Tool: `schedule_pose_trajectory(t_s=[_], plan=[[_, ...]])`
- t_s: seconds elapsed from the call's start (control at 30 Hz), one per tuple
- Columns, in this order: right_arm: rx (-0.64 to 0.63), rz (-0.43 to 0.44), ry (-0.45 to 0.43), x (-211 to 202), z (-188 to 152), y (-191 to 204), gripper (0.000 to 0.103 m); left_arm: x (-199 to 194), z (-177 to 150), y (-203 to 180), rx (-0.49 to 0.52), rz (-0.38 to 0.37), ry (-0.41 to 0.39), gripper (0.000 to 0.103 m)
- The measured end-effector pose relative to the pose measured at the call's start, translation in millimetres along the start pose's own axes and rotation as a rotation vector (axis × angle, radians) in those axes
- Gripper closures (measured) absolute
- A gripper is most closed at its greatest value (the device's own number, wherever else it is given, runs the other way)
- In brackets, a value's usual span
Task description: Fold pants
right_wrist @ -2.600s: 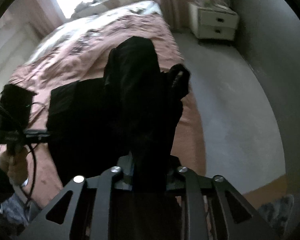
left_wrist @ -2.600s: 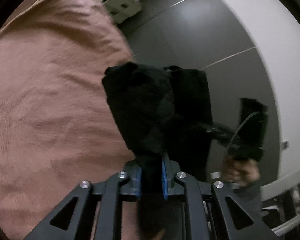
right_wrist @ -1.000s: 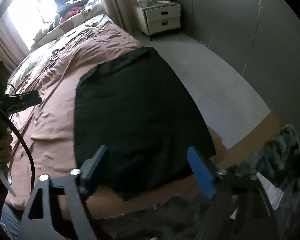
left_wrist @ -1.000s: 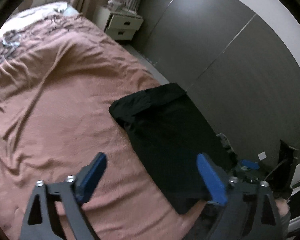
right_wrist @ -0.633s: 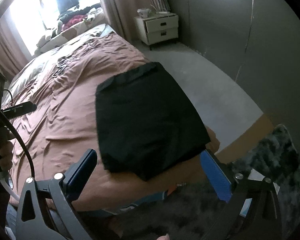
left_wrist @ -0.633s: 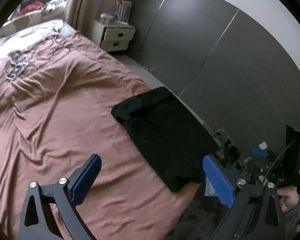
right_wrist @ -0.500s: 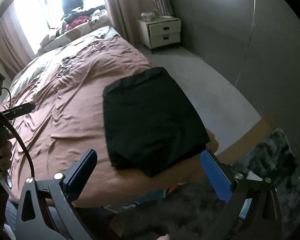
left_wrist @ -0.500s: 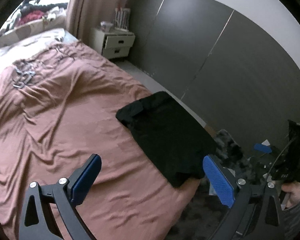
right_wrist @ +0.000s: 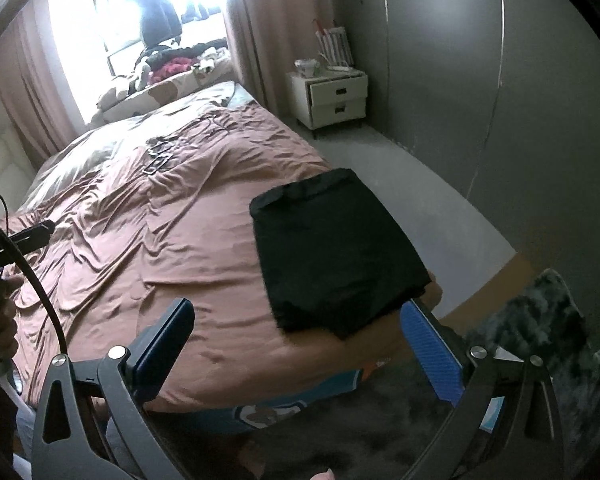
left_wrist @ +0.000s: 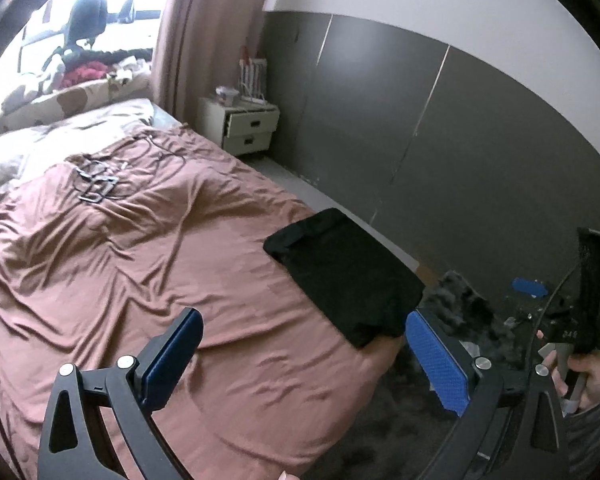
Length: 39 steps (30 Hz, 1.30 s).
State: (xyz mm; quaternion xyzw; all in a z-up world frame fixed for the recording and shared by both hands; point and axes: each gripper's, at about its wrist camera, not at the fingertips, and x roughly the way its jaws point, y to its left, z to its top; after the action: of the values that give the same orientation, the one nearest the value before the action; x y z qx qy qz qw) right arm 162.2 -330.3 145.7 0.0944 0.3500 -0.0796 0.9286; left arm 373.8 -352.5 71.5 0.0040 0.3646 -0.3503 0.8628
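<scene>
Pants (right_wrist: 332, 252) lie folded beyond both grippers' spread, apparently empty fingers (right_wrist: 432, 356).

My left gripper (left_wrist: 300, 354) hangs wide apart above the bed (left_wrist: 140, 264); the black pants (left_wrist: 342, 270) lie folded at its corner, near the nightstand (left_wrist: 244, 128) side.

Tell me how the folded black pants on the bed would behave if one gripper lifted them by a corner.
The pants are soft cloth lying flat in layers, so they would probably droop and unfold. They sit at the corner of the bed, so a push could slide them off. They look light and unbreakable.
</scene>
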Motion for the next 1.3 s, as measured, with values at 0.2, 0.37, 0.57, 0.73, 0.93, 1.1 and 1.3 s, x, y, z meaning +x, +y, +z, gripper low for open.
schedule_pose_trajectory(t_s=[0.2,0.37,0.57,0.73,0.93,1.1,1.3], plan=[[-0.022,-0.017,-0.033,-24,-15,31,0.0,-48,-16,8,0.018,0.037,-0.059,0.0],[-0.044,-0.016,-0.073,-44,-29,55,0.0,-88,-30,15,0.032,0.071,-0.117,0.001],[-0.043,-0.007,-0.116,-56,-50,72,0.0,-132,-51,25,0.049,0.121,-0.166,0.0],[-0.043,0.0,-0.154,-66,-70,84,0.0,-171,-73,26,0.072,0.184,-0.215,0.0],[-0.042,0.017,-0.204,-81,-95,99,0.0,-208,-99,26,0.074,0.226,-0.258,0.001],[-0.045,0.019,-0.255,-93,-116,107,0.0,-231,-126,24,0.051,0.272,-0.273,0.0],[-0.051,0.031,-0.301,-98,-145,114,0.0,-260,-161,20,0.01,0.3,-0.32,0.001]])
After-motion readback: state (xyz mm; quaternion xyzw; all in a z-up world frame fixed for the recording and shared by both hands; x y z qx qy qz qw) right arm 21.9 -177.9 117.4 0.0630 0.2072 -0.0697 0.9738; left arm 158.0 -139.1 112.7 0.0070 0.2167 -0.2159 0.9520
